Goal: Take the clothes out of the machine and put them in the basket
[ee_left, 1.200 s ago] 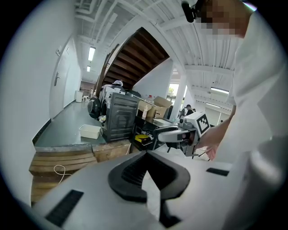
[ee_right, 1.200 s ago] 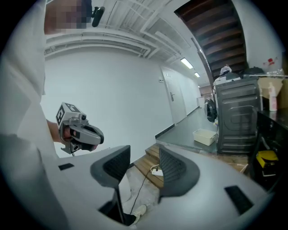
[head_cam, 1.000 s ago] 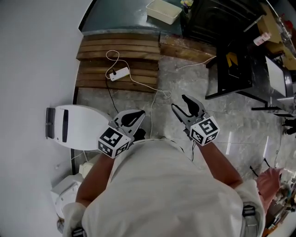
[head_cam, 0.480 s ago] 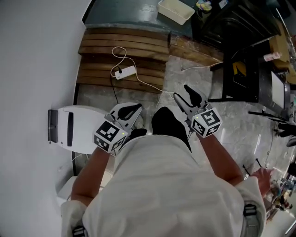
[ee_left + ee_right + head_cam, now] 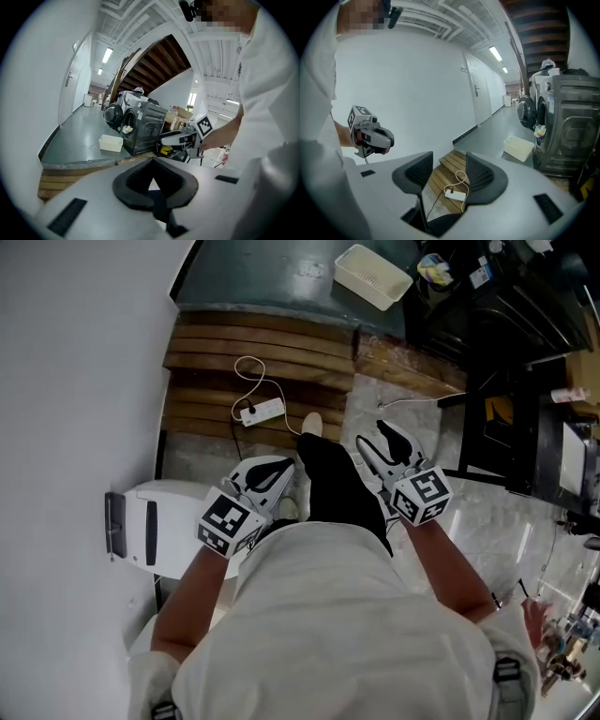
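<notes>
Head view: we see both grippers over a stone floor [image 5: 525, 521], short of the wooden steps [image 5: 253, 352]
Left gripper [image 5: 279, 471]: jaws together, empty
Right gripper [image 5: 370, 434]: jaws apart, empty
Basket [image 5: 373, 276]: white, on the grey landing [image 5: 253, 277] past the top step's edge
Machine [image 5: 567, 131]: just beside the basket, clothes [image 5: 540, 132] at its door

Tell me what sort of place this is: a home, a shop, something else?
Probably a laundry corner in an industrial-looking hall: front-loading washing machines stand in a row on the grey floor, a white basket sits beside them, and tube lights run along the ceiling.
</notes>
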Available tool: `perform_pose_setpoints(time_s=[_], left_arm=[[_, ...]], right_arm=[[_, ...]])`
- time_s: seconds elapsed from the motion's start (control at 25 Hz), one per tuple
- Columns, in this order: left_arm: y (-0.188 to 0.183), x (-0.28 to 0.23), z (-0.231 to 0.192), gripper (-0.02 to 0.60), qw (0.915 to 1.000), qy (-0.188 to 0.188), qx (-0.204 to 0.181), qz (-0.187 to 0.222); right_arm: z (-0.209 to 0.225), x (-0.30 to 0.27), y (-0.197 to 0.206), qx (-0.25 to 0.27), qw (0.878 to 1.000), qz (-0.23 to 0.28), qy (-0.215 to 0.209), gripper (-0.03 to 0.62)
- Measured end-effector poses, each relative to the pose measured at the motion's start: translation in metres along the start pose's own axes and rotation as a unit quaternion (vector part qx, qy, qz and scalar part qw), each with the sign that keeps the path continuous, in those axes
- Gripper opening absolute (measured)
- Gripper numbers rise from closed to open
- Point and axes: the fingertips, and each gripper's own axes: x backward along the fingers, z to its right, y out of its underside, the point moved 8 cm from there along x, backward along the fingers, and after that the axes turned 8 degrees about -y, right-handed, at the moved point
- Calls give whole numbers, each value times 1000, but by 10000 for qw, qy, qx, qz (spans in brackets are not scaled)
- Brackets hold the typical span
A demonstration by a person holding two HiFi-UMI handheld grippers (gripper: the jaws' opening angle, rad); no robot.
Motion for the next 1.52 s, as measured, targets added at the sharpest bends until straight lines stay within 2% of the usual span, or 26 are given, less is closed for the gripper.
perform_pose_setpoints(time_s=[0.2, 0.36, 0.52, 0.76, 0.92, 1.2, 1.36, 1.52], left_arm=[[-56, -67, -63, -3, 9999, -80, -23, -57], [-126, -123, -100, -3, 9993, -142, -151, -301], [-203, -166, -119, -3, 9976, -114, -572, -381], [-277, -203, -138, -3, 9972, 137, -598, -418], [-309, -226, -154, -3, 9961, 263, -722, -440], [-339, -268, -201, -3, 9936, 643, -820, -443], [-360, -293, -248, -3, 9913, 939, -827, -414], [-384, -316, -316, -3, 9863, 1284, -984, -338]], right_arm=[[80, -56, -38, -26, 9998, -108, -163, 222], [148, -85, -90, -139, 9995, -60, -291, 222], [205, -100, -139, -43, 9995, -22, -303, 222], [250, -102, -186, -221, 9995, 187, -123, 222], [274, -107, -194, -380, 9990, 216, 30, 222], [301, -132, -205, -632, 9969, 235, 394, 222], [326, -161, -218, -766, 9944, 148, 717, 222], [358, -214, -242, -827, 9907, 27, 1078, 222]])
